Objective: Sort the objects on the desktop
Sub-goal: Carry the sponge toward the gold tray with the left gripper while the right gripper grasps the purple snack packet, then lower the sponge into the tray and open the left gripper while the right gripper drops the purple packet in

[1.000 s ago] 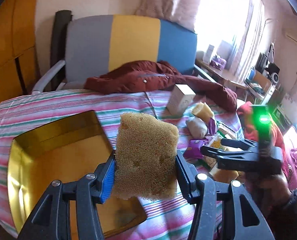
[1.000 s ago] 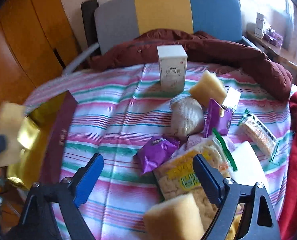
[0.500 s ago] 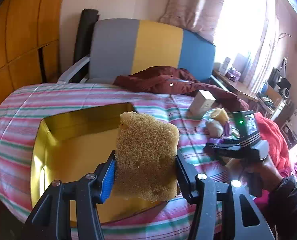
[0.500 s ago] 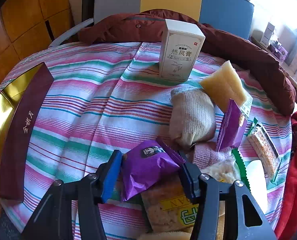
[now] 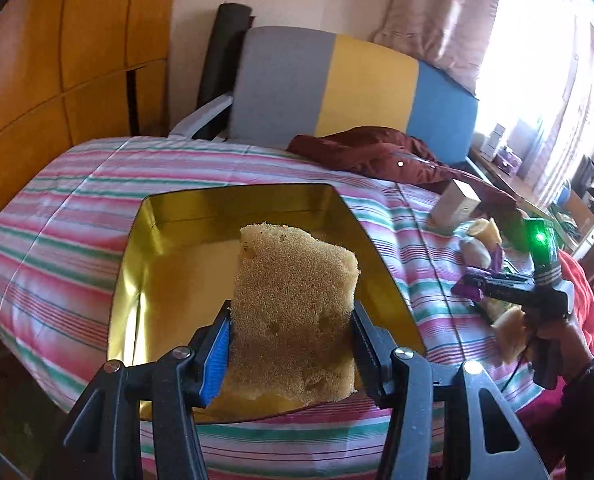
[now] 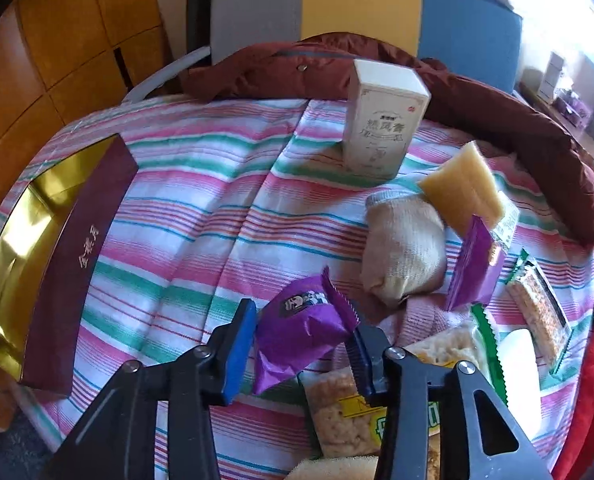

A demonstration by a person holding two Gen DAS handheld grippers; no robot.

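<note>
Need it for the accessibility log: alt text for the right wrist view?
The right gripper is closing on a purple snack packet lying on a striped cloth. Beyond it lie more packets, a pale sponge and an upright white box; a gold-lined box is at left.

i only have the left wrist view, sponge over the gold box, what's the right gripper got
Observer: The right gripper has a purple foil snack packet between its closing jaws.
Operator: is the packet off the cloth yet
Observer: I cannot tell; it hangs partly over a clear-wrapped rice cracker bar on the striped tablecloth.
Operator: what does the gold box look like from that side
Observer: The gold rectangular box has a maroon outer wall with gold characters.
Operator: anything upright nearby
Observer: A white cardboard carton stands upright behind a cream knitted pouch.
</note>
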